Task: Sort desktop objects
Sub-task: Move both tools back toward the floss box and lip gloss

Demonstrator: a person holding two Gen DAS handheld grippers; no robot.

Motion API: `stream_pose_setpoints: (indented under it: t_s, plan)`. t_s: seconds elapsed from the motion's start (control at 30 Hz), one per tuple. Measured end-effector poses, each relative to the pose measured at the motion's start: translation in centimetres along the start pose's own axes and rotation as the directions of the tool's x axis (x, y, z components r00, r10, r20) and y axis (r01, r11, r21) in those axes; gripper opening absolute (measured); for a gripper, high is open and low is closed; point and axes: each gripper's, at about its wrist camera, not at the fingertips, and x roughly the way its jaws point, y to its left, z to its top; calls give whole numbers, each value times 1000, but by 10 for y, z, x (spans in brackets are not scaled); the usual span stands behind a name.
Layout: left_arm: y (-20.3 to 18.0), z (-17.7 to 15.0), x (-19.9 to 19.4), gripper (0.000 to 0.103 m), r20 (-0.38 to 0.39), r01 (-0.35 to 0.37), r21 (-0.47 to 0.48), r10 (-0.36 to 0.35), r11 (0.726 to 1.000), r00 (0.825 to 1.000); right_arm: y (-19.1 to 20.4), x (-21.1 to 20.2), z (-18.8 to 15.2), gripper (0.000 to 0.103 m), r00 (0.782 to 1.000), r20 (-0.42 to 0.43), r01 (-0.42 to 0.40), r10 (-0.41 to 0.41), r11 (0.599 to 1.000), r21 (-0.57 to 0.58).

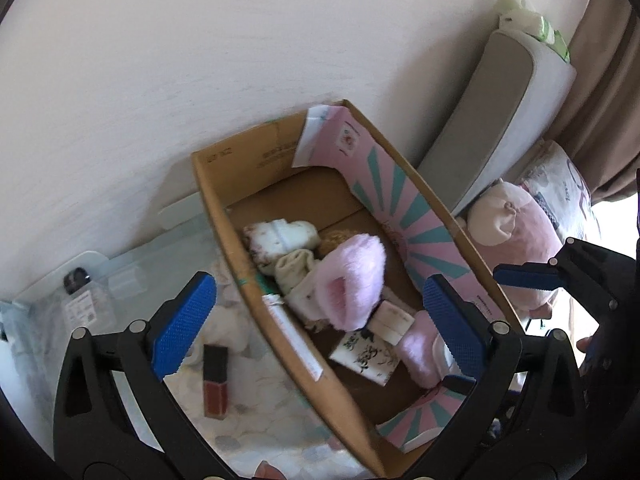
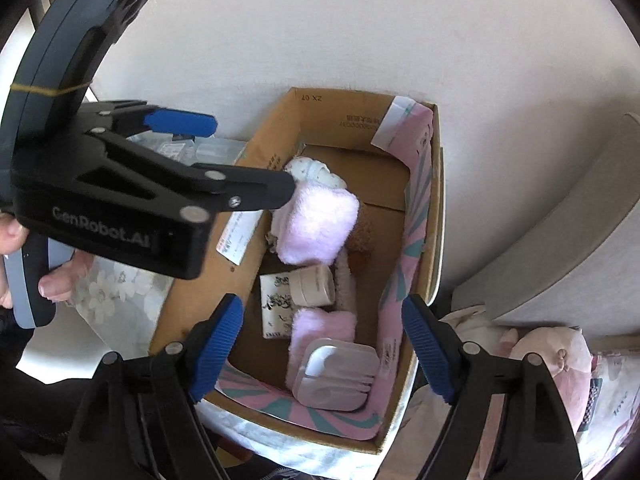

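Note:
An open cardboard box [image 1: 224, 216] [image 2: 264, 136] lined with pink and teal paper stands against the wall. It holds a fluffy pink cloth [image 1: 352, 280] [image 2: 316, 228], rolled socks [image 1: 280, 240], a printed white box [image 1: 364, 354] [image 2: 274, 304], a small cream jar [image 2: 314, 285] and a white square case [image 2: 336, 376]. My left gripper [image 1: 316, 328] is open and empty above the box's left wall. It also shows in the right wrist view [image 2: 236, 156]. My right gripper [image 2: 324, 352] is open and empty over the box's near end. A red lip gloss tube [image 1: 216, 376] lies outside the box on the left.
A floral cloth [image 1: 248, 412] covers the surface under the box. Clear plastic packets [image 1: 84, 296] lie by the wall at the left. A pink plush toy [image 1: 516, 236] [image 2: 556, 360], a grey cushion [image 1: 492, 128] and a printed pillow [image 1: 568, 184] crowd the box's right side.

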Motion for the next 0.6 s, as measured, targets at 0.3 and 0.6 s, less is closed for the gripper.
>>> stream_pose_setpoints:
  t_s: [0.3,0.6]
  plan:
    - [42,-8,-38,103,63,-47,-56,50,997,997,25,-9,17,79,998,52,-22,22,1000,0]
    - [123,-20,-98,103,140,-136,-184,163,973,977,82,-19,48,79,993,110,-42,48,997,-57]
